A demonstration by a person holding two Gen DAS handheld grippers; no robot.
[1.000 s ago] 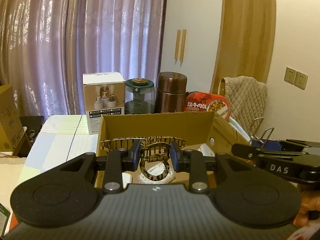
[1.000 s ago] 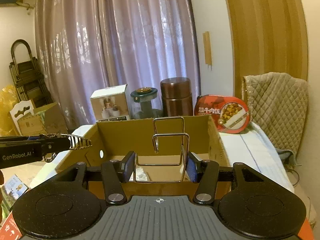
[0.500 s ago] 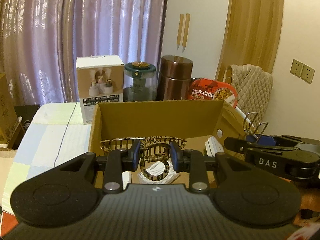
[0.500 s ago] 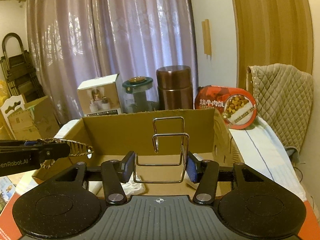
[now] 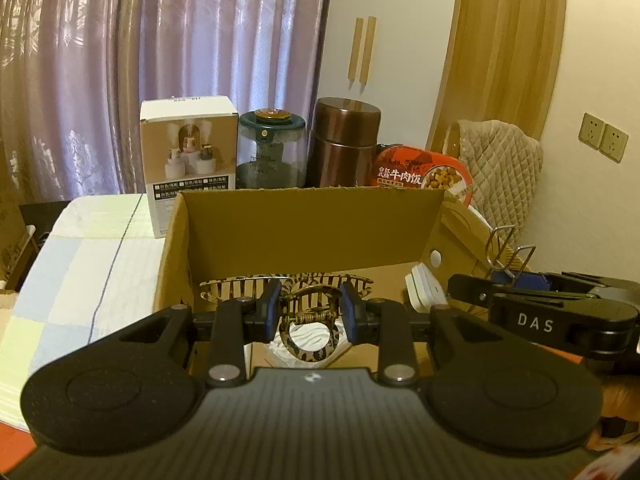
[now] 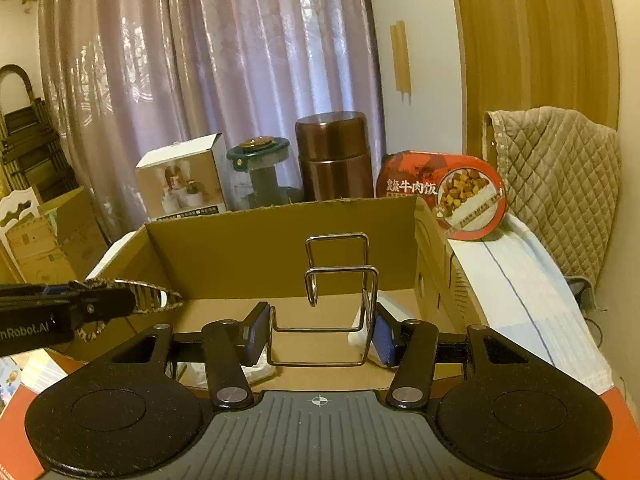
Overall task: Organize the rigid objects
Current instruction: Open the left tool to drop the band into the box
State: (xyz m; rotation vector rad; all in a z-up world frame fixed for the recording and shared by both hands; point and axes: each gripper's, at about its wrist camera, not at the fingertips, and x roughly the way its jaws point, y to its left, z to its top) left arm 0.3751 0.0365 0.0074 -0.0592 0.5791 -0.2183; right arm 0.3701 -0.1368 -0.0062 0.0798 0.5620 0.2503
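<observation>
Item 1: left gripper (image 5: 308, 312). We find its blue pads clamped on the handle end of a tortoiseshell hair claw (image 5: 308, 326), whose toothed jaws spread wide above the near edge of the cardboard box (image 5: 312, 224).

Item 2: right gripper (image 6: 322, 334). We find its pads pressed against both sides of a bent wire rack (image 6: 340, 280), held upright over the near right part of the same box.

Item 3: box contents. We note a white flat object (image 5: 426, 290) against the right wall and a crumpled clear wrapper (image 5: 280, 350) on the floor near the front.

Item 4: behind the far wall, left to right, we list a white product carton (image 5: 188, 160), a green-lidded glass jar (image 5: 272, 152), a brown metal canister (image 5: 344, 144) and a red beef-rice meal bowl (image 5: 424, 176).

Item 5: a quilted beige cloth (image 6: 556, 184), far right.
</observation>
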